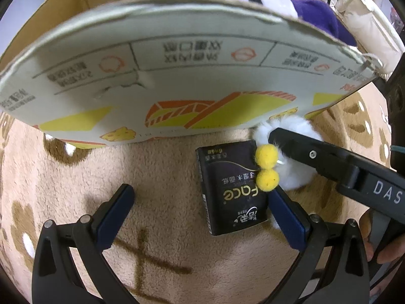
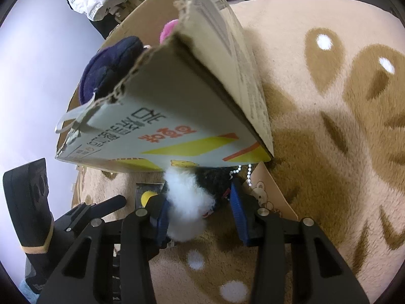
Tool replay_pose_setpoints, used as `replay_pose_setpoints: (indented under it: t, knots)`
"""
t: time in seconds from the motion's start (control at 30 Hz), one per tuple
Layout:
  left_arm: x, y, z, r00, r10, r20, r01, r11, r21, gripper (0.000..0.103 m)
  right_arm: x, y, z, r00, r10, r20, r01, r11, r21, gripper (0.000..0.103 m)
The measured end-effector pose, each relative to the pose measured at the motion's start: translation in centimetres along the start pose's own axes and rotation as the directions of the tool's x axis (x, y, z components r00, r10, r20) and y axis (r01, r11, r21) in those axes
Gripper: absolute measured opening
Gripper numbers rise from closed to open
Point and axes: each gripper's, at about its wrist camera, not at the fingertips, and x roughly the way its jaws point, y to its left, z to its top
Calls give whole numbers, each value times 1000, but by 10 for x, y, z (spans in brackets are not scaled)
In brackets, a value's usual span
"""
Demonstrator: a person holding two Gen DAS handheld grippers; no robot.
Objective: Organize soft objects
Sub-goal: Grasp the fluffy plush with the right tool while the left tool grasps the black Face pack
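Right gripper clasping fluffy toy beside box edge; left gripper released.

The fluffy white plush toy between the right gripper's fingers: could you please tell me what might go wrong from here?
The right gripper grips only loose fur on the white plush toy, so it may slip. Its bead chain hangs beside the cardboard box and could snag. The black tissue pack touching its yellow pom-poms may get dragged.
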Motion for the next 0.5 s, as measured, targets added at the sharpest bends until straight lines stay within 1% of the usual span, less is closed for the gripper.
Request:
replay_pose_setpoints:
  t: [0.17,0.23,0.27,0.3,0.37,0.43,0.5]
  knots:
    - [4,-2,-2,1000,8,-3,-8,1000,4,103,-2,-5,1,1000,8,0,-8,1000,8,46]
    - [4,-5,-2,1000,12,0,-12,1000,5,100,-2,-6,1,1000,11,1,-11,1000,12,46]
    - [4,-6,-3,1000,13,2,-13,1000,7,96,-3,-8,0,1000,13,3,-13,1000,15,46]
    - [4,-7,-3,1000,17,5,-17,1000,9,94,-3,-9,0,1000,14,4,-14,1000,17,46]
    - [1,-10,-3,1000,11,10,-11,1000,15,91,-3,-11,-1,1000,18,6,-19,1000,20,46]
    - [0,-12,-5,1000,6,10,-6,1000,18,85,-4,-12,-1,1000,17,11,-18,1000,24,46]
    - [0,-15,-7,1000,14,12,-14,999,33,77,-5,-9,-2,1000,-1,12,1,1000,6,46]
